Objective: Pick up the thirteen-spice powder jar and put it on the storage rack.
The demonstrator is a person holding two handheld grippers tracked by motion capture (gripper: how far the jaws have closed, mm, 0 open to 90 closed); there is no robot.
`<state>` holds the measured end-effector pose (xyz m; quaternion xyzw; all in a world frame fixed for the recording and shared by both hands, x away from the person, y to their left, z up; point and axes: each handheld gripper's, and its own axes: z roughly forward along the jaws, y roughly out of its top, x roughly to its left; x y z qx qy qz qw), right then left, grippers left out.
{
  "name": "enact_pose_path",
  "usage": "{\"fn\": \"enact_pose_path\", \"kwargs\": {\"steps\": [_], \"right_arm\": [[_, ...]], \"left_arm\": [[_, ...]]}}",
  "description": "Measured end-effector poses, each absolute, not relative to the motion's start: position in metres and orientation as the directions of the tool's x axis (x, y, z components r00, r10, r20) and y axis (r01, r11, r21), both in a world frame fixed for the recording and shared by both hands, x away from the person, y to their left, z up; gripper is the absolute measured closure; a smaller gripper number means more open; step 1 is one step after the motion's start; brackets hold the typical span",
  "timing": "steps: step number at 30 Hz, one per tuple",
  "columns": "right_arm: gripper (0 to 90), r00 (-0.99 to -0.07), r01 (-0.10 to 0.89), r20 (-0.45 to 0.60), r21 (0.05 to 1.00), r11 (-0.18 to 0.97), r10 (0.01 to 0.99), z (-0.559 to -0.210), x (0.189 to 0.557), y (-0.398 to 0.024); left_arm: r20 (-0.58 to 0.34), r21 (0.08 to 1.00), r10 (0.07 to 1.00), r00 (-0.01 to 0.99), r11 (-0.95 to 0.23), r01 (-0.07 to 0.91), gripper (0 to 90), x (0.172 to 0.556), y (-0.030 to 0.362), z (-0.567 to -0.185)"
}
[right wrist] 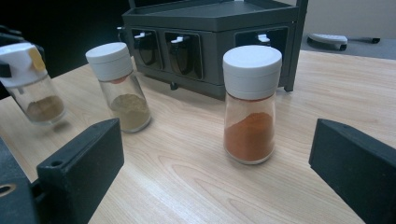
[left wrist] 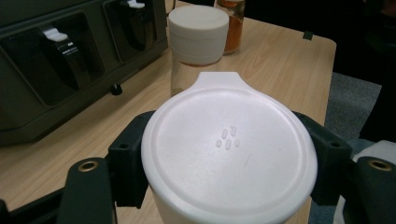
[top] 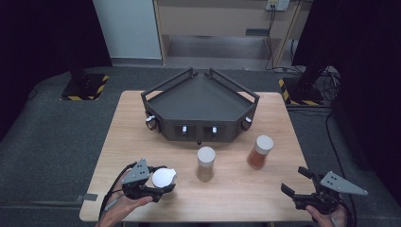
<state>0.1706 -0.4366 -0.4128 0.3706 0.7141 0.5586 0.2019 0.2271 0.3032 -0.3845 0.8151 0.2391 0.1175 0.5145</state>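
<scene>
My left gripper [top: 158, 187] is shut on a small glass spice jar with a white flip lid [top: 163, 178] at the table's front left. In the left gripper view the black pads clamp the jar just under its lid [left wrist: 229, 147]. In the right gripper view this jar [right wrist: 32, 88] holds brown powder, tilts, and hangs slightly above the wood. A second jar with tan powder [top: 206, 163] stands mid-table, and a third with orange powder [top: 260, 151] stands right of it. My right gripper [top: 294, 179] is open at the front right, and the orange jar [right wrist: 250, 107] stands a short way beyond its jaws.
A dark angular spice rack [top: 201, 106] with front slots sits at the table's back centre, behind the jars [right wrist: 210, 32]. Bare wood lies between the jars and the front edge. Grey carpet surrounds the table, with stand bases at the back left and right.
</scene>
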Motion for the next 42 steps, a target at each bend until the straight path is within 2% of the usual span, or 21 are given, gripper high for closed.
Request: {"fn": "enact_pose_path", "kwargs": {"steps": [14,25,42], "right_arm": [[3.5,-0.644,0.306,0.127,0.947,0.102,0.754,-0.413,0.171,-0.436],[3.5,-0.643,0.311,0.129,0.945,0.103,0.755,-0.413,0.172,-0.436],[3.5,-0.643,0.312,0.133,0.945,0.099,0.754,-0.413,0.172,-0.437]], "left_arm": [[-0.055,0.911,0.493,0.868,-0.332,0.247,29.3,0.238,0.323,-0.338],[-0.036,0.919,0.444,0.895,-0.336,0.204,29.3,0.256,0.34,-0.298],[-0.006,0.931,0.398,0.918,-0.334,0.15,29.5,0.283,0.342,-0.253]]}}
